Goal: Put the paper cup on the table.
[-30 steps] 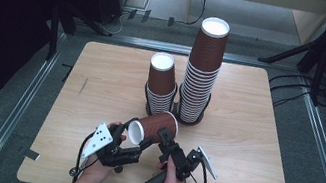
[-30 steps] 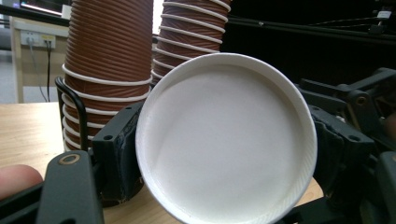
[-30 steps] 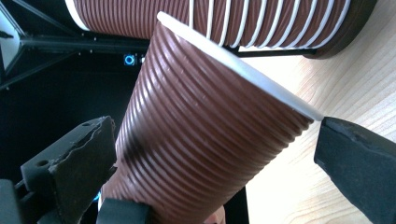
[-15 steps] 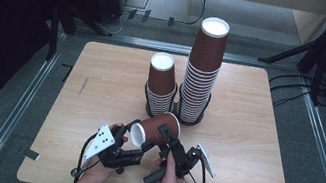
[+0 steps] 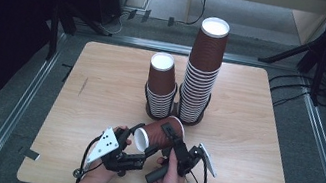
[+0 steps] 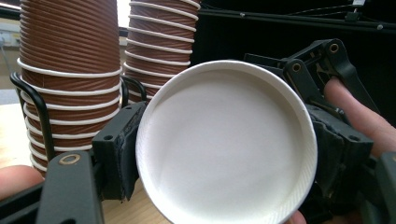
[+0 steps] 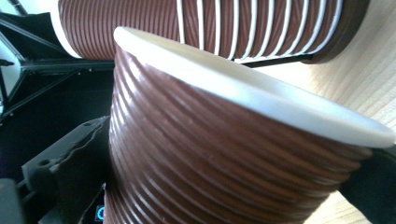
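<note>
1 cup (image 5: 159,137) sideways, base toward person.

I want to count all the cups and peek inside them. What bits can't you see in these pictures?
- Held cup: its open mouth; the high view shows the white bottom, the right gripper view crops it.
- Tall stack, short stack: the count; ribs blur in the high view, edges cut both in the left gripper view.
- Right gripper: its jaw tips, hidden by the cup.
- Left gripper: its pads, covered by the cup's bottom.
</note>
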{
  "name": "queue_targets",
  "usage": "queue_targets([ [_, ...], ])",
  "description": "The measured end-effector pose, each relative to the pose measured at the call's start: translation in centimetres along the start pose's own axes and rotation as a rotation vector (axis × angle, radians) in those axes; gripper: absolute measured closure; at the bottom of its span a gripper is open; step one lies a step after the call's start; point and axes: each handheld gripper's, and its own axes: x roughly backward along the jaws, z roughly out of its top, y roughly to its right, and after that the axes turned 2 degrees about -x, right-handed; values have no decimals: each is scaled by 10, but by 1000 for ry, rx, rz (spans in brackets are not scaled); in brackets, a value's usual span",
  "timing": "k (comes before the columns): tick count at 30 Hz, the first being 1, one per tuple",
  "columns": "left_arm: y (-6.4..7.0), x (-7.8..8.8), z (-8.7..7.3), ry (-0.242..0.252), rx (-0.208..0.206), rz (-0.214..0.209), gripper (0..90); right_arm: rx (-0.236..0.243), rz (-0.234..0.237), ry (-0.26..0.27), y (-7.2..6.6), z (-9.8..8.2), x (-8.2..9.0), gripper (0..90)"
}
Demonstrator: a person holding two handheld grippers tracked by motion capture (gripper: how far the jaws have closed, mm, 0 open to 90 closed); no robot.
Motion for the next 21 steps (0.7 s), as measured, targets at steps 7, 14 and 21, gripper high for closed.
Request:
queue_targets([
  [7, -2, 0, -1, -11, 10, -13, 220, 2, -15, -10, 0, 3, 2, 40],
  [14, -1, 2, 0, -21, 0, -14, 157, 92, -32, 31, -1, 2, 4, 46],
  [21, -4, 5, 3, -35, 38, -14, 32, 278, -61, 157, -6, 12, 12, 45],
])
